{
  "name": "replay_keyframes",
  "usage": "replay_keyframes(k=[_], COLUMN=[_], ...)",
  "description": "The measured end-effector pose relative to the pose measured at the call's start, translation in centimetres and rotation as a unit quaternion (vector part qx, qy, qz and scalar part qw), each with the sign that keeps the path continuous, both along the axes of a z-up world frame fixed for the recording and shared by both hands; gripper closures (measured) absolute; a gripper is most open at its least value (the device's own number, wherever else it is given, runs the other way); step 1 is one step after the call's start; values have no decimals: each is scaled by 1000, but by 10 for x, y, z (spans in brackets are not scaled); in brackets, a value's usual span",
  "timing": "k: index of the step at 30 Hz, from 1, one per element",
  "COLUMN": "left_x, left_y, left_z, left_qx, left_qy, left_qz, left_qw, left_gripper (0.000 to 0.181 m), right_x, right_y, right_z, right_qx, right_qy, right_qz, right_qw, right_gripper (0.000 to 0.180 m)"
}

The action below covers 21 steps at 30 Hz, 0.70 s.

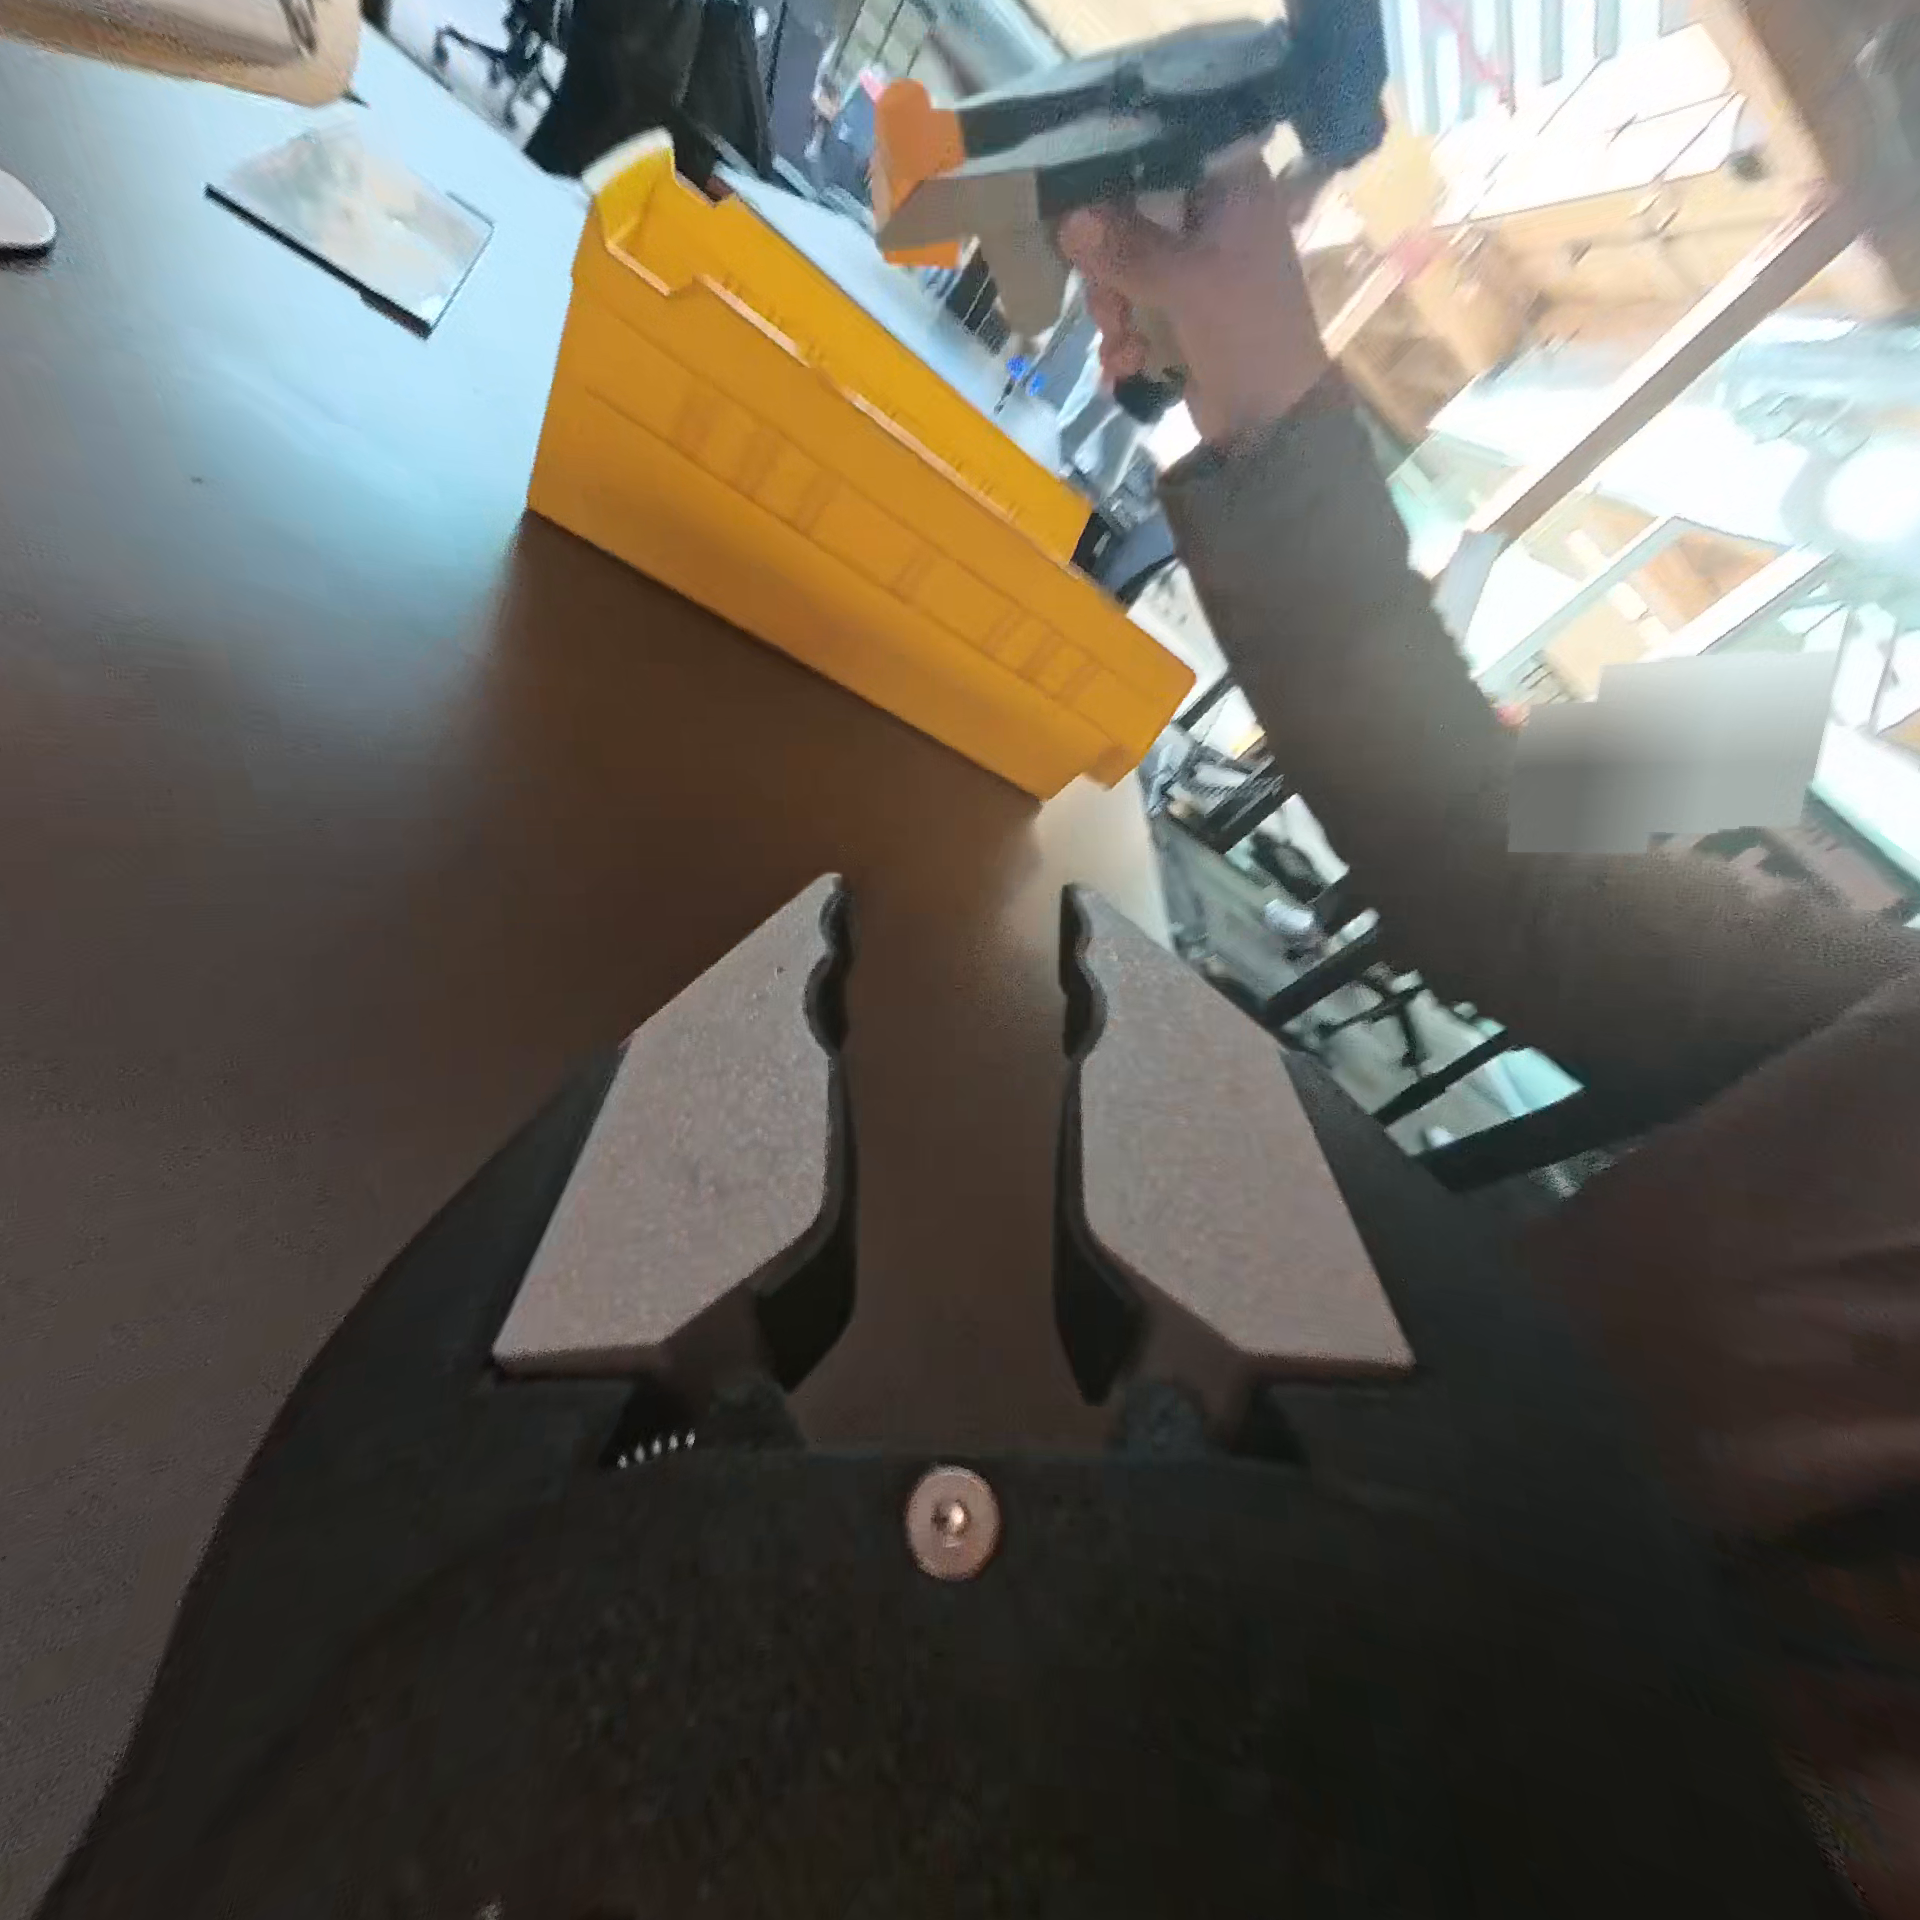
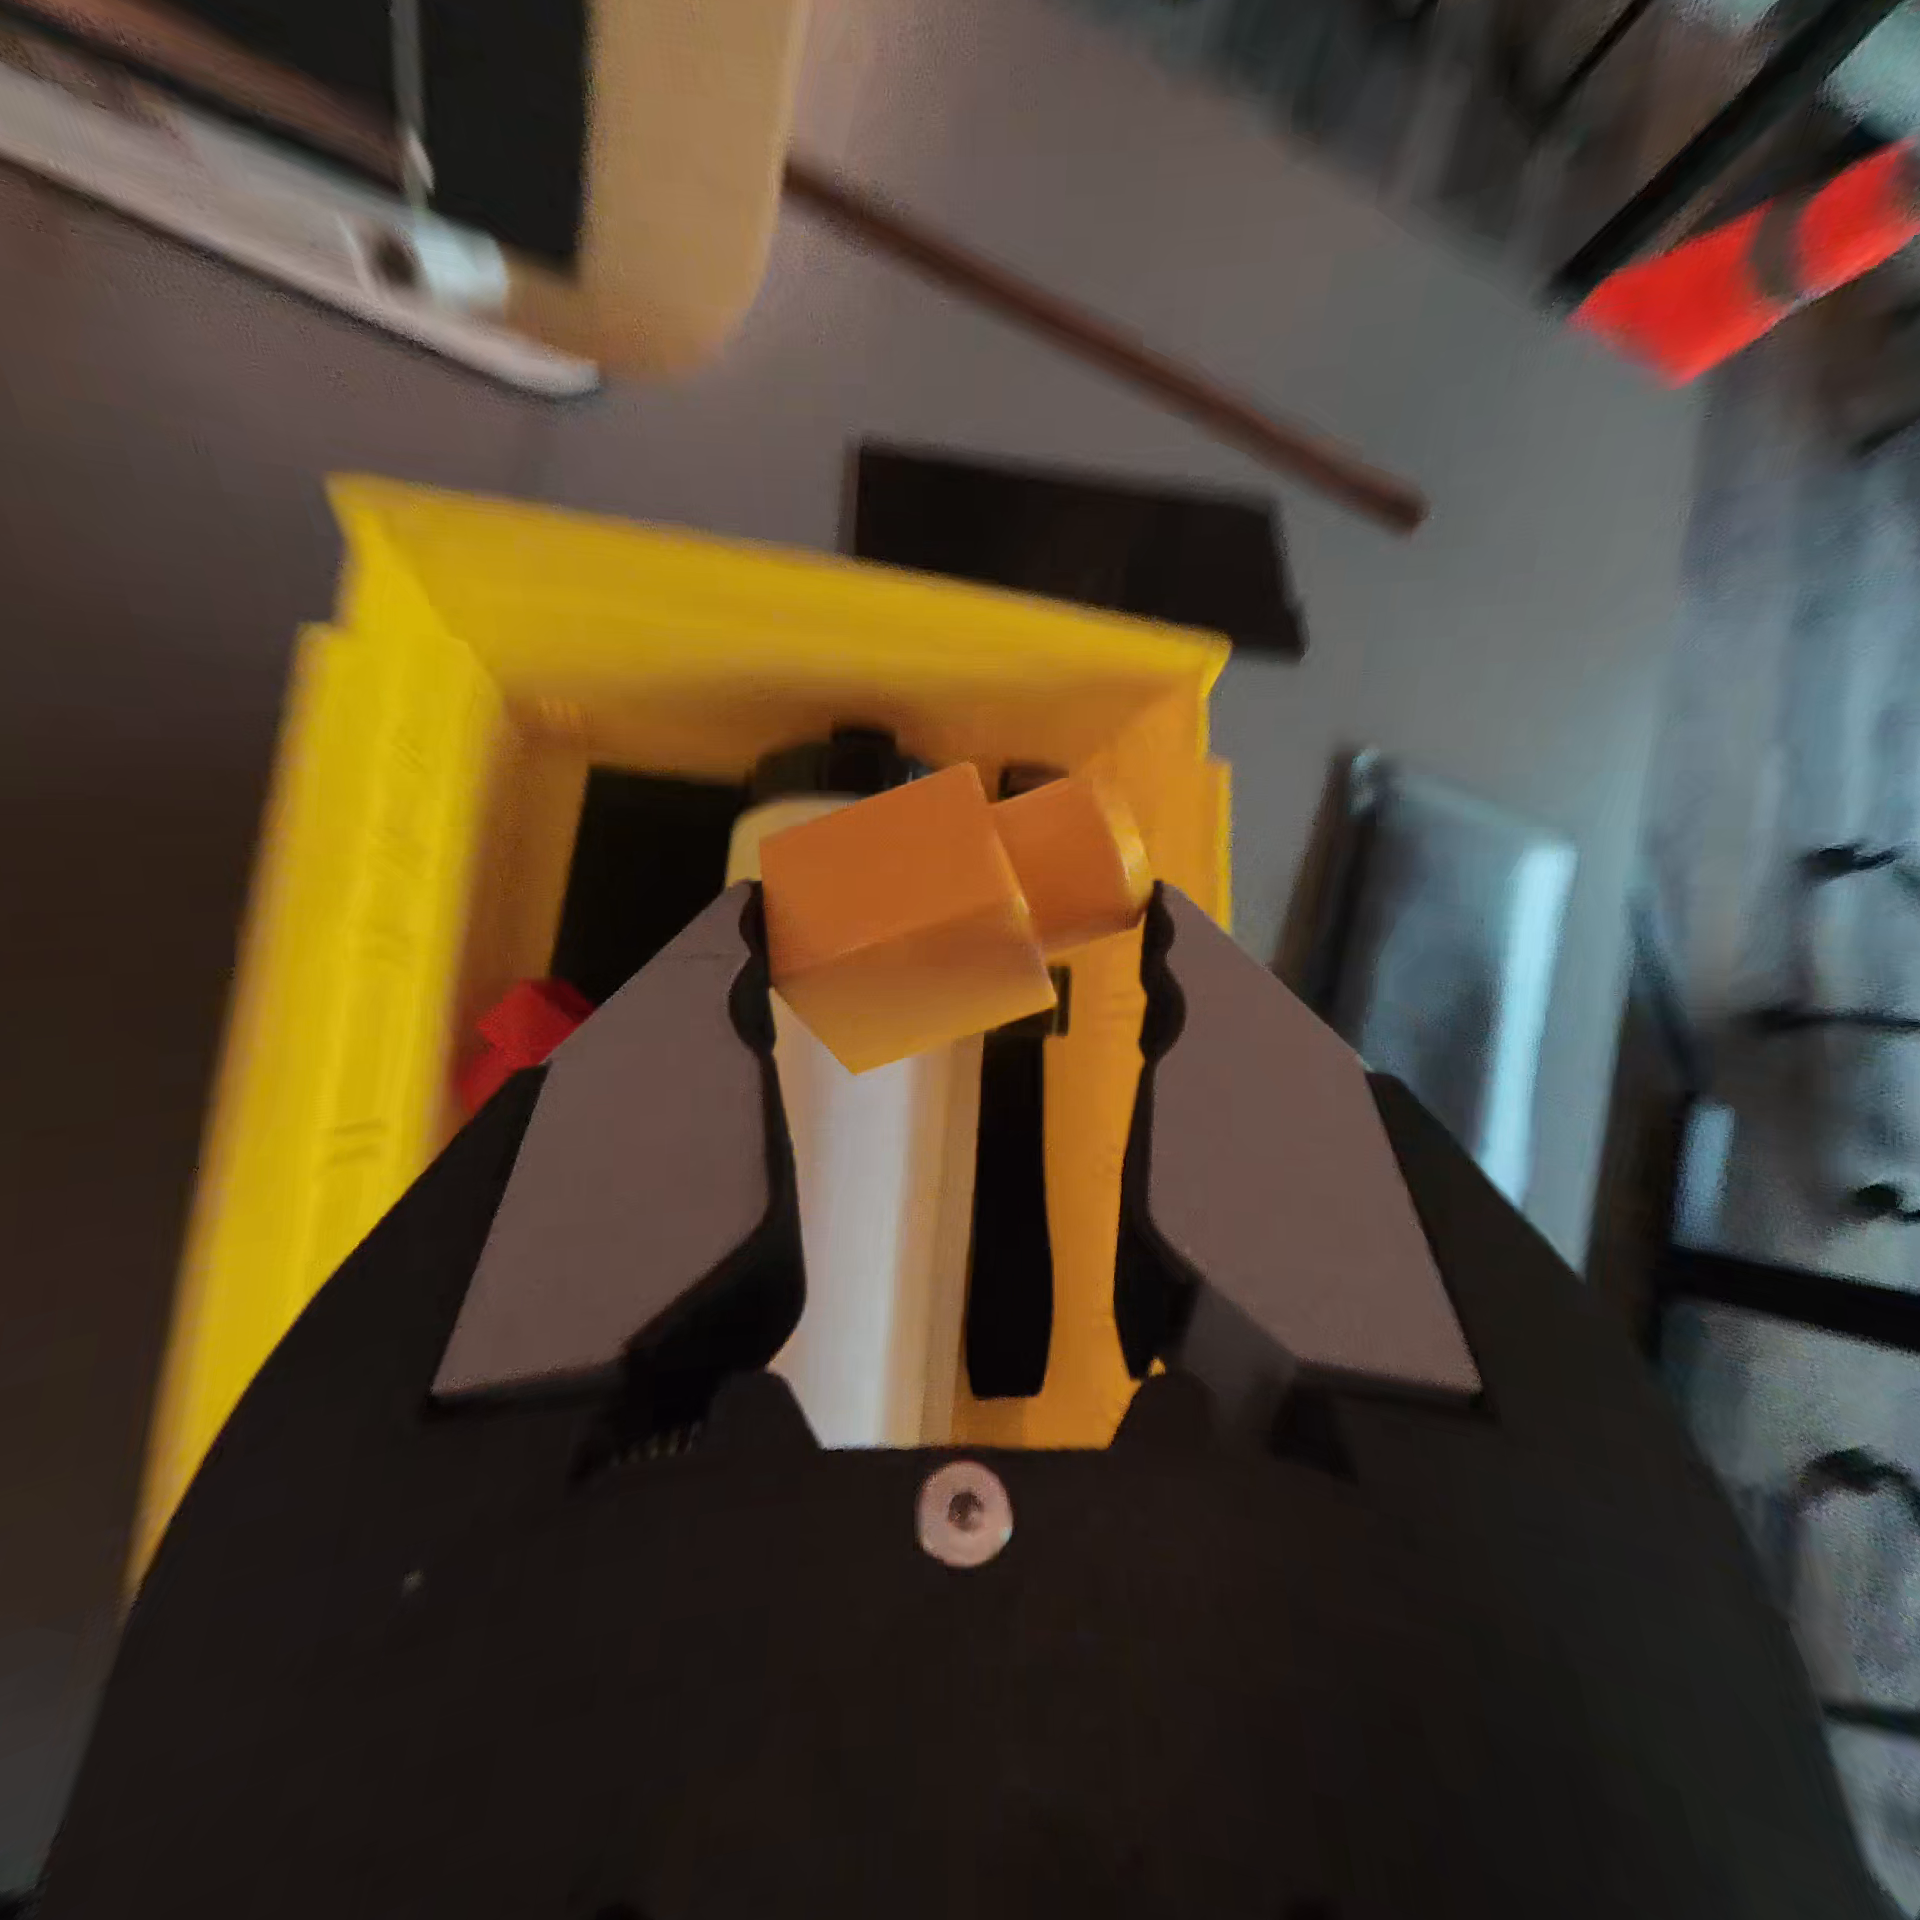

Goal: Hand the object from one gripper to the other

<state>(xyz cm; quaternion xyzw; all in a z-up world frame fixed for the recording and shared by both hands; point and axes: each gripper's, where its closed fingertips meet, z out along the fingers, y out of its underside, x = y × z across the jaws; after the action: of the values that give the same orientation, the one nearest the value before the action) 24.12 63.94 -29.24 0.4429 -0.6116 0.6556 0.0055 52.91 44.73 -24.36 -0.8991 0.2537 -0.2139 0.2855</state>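
My right gripper (image 2: 951, 904) is shut on an orange plastic block piece (image 2: 914, 914), held between its fingertips above the yellow bin (image 2: 343, 935). In the left wrist view the same gripper (image 1: 935, 197) shows at the top, held high by a hand, with the orange piece (image 1: 909, 145) at its tips above the yellow bin (image 1: 810, 499). My left gripper (image 1: 956, 914) is open and empty, low over the dark table (image 1: 260, 831), pointing toward the bin's near corner.
Inside the bin lie a white cylinder (image 2: 862, 1195), a black strip (image 2: 1008, 1195) and a red piece (image 2: 520, 1029). A flat glossy plate (image 1: 353, 229) lies on the table at the left. The table edge runs on the right past the person's sleeve (image 1: 1351, 675). One gripper's finger ends stand about 35 centimetres off the other's.
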Motion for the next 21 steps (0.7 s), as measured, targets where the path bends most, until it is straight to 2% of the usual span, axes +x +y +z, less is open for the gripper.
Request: replay_keyframes(k=[2,4,5,9,13,15,17,19,21], left_x=[2,6,6,-18,-59,-82,-103,-122,-141], left_y=[0,3,3,-4,13,38,81,145,210], left_z=[-12,-19,-20,-4,22,37,53,66,65], left_qx=[63,139,172,243,292,303,330,385,445], left_qy=[-6,-26,-40,-94,-135,-134,-122,-102,-54], left_qz=[12,37,48,72,125,152,193,257,286], left_qw=[998,989,983,963,939,931,916,880,847], left_gripper=[138,125,121,107,119,120,120,122,131], right_x=[13,20,18,2,-31,-53,-75,-99,-119], right_y=[-23,-35,-33,-9,24,42,59,76,91], right_z=[-37,-52,-51,-20,3,13,24,29,28], right_qx=[-53,-82,-70,-19,25,54,81,104,121], right_qy=[39,42,43,4,-4,1,-5,-5,1], right_qz=[-36,-62,-63,-27,26,56,88,123,154], right_qw=[997,994,995,999,999,997,993,987,981], right_gripper=[110,110,105,107,109,108,110,111,111])
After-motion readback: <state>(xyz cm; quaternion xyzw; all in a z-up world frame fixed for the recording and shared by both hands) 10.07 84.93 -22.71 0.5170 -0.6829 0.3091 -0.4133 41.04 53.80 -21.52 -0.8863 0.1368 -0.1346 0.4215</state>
